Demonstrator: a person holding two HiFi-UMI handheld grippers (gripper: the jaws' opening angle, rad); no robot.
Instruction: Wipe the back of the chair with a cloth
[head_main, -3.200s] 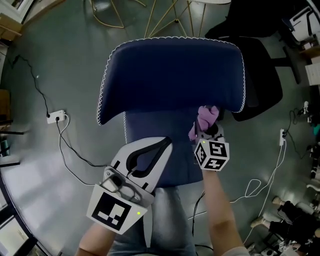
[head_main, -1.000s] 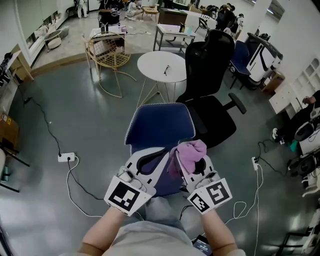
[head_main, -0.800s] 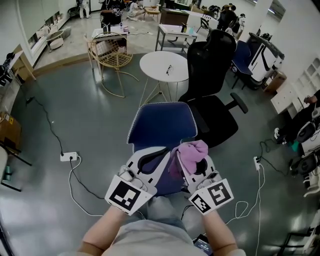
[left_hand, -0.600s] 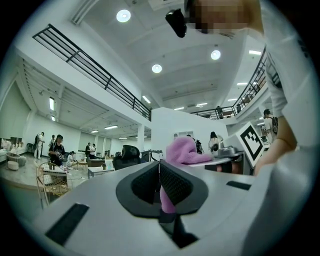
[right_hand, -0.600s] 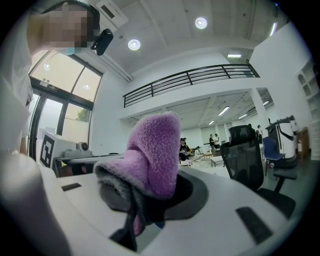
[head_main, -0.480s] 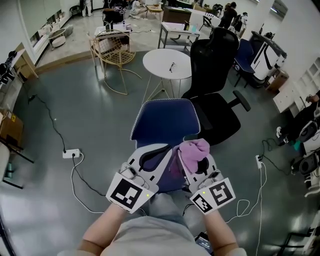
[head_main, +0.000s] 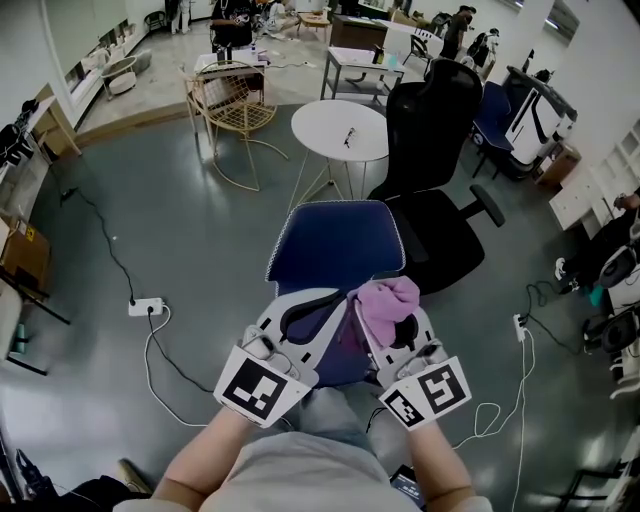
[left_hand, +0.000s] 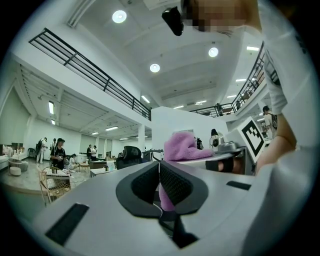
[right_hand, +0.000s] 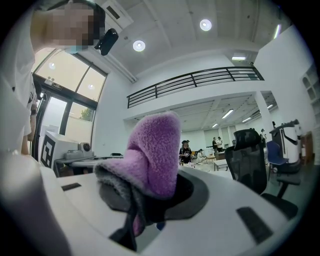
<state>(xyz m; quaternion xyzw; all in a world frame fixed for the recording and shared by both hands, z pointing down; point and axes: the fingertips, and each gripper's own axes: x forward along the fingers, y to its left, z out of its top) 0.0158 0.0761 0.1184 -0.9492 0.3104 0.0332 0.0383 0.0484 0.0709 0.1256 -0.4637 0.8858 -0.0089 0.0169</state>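
The right tongs (head_main: 393, 328) grip a purple cloth (head_main: 386, 301). The left tongs (head_main: 331, 298) are closed and empty. Both hang just near of the blue chair (head_main: 335, 245).

Both grippers white-shelled with black pads. The left gripper (head_main: 333, 298) shows 1 black-and-white square marker on its cube (head_main: 262, 386); the right gripper (head_main: 386, 312) shows 2 marker faces. Person wears a pale shirt (head_main: 290, 476), short sleeves.

Black office chair (head_main: 440, 200) stands just right of blue chair (head_main: 335, 245); left floor (head_main: 200, 240) open.
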